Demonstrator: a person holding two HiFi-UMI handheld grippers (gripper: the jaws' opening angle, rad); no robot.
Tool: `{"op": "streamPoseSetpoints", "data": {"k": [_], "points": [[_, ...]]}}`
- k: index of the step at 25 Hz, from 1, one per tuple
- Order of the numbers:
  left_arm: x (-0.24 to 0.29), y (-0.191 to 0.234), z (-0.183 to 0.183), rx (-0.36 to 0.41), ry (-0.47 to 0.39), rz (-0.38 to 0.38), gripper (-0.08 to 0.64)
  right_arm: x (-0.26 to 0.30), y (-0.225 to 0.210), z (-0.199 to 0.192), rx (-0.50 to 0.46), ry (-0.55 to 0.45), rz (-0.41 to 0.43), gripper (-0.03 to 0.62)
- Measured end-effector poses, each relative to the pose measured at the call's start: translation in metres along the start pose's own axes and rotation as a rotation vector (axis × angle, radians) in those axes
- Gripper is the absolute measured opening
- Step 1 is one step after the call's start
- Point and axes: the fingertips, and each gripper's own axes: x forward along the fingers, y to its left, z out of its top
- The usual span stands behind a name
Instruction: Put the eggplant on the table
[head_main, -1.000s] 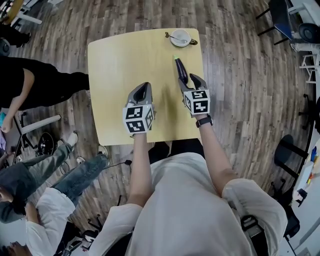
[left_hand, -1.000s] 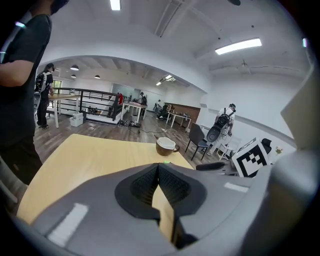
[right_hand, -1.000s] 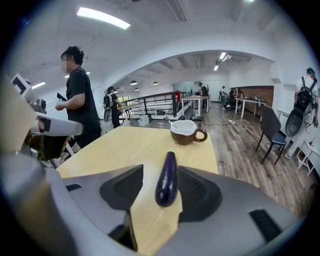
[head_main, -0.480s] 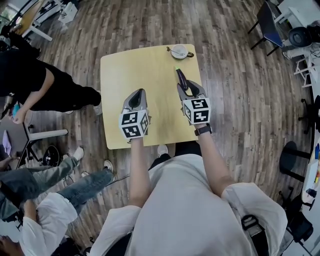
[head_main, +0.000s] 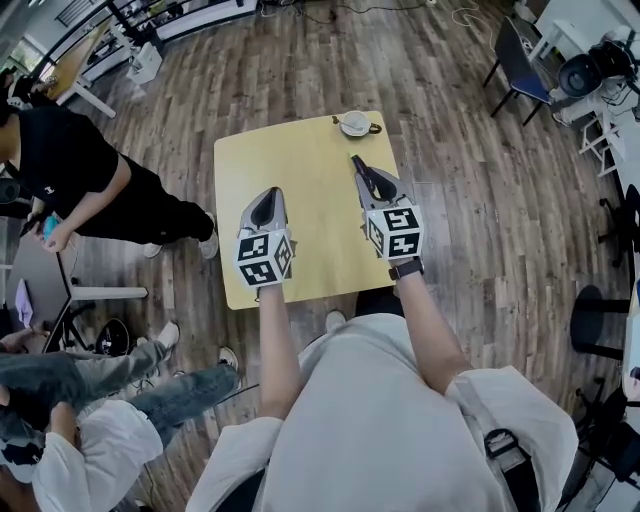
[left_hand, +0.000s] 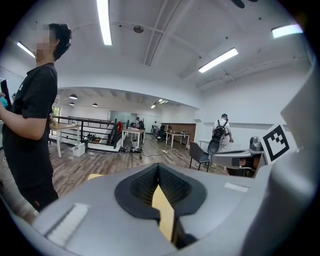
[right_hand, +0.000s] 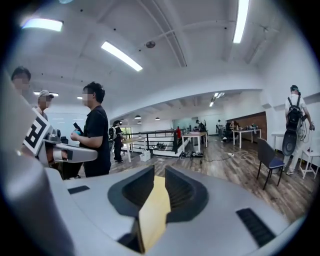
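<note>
Eggplant (head_main: 358, 167): dark slim shape, apparently lying on yellow table (head_main: 300, 200), right half, just beyond right gripper (right_hand: 159, 175) tips; contact with them unclear from head view. Right gripper's jaws narrowly apart, nothing between, only tabletop showing through gap. Left gripper (left_hand: 158, 170) over near-left of table, jaws pressed together, empty. Cup on saucer (head_main: 355, 124) at far edge, well apart. Placement looks done. Risk: pulling right gripper back low could clip eggplant, rolling it toward right edge.

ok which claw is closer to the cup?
The right claw: it hangs over the right side of the table, the side where the cup stands at the far edge. The left claw is further left and back.
</note>
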Motion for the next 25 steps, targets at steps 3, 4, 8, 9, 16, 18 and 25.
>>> {"op": "streamPoseSetpoints", "data": {"k": [3, 4, 8, 9, 16, 18, 25], "points": [[-0.010, 0.002, 0.011, 0.014, -0.030, -0.001, 0.011, -0.010, 0.009, 0.015, -0.007, -0.048, -0.001, 0.060], [-0.013, 0.003, 0.015, 0.019, -0.040, -0.001, 0.011, -0.013, 0.012, 0.020, -0.013, -0.060, -0.001, 0.055], [-0.026, 0.005, 0.032, 0.040, -0.082, 0.001, 0.011, -0.023, 0.022, 0.036, -0.033, -0.098, -0.004, 0.043], [-0.029, 0.006, 0.036, 0.045, -0.093, 0.002, 0.011, -0.025, 0.023, 0.040, -0.038, -0.107, -0.005, 0.041], [-0.051, 0.013, 0.059, 0.067, -0.151, 0.022, 0.011, -0.038, 0.037, 0.066, -0.068, -0.166, 0.002, 0.026], [-0.055, 0.015, 0.066, 0.073, -0.171, 0.024, 0.011, -0.038, 0.042, 0.073, -0.076, -0.185, 0.013, 0.020], [-0.069, 0.016, 0.085, 0.105, -0.218, 0.020, 0.010, -0.040, 0.061, 0.091, -0.116, -0.220, 0.019, 0.011]]}}
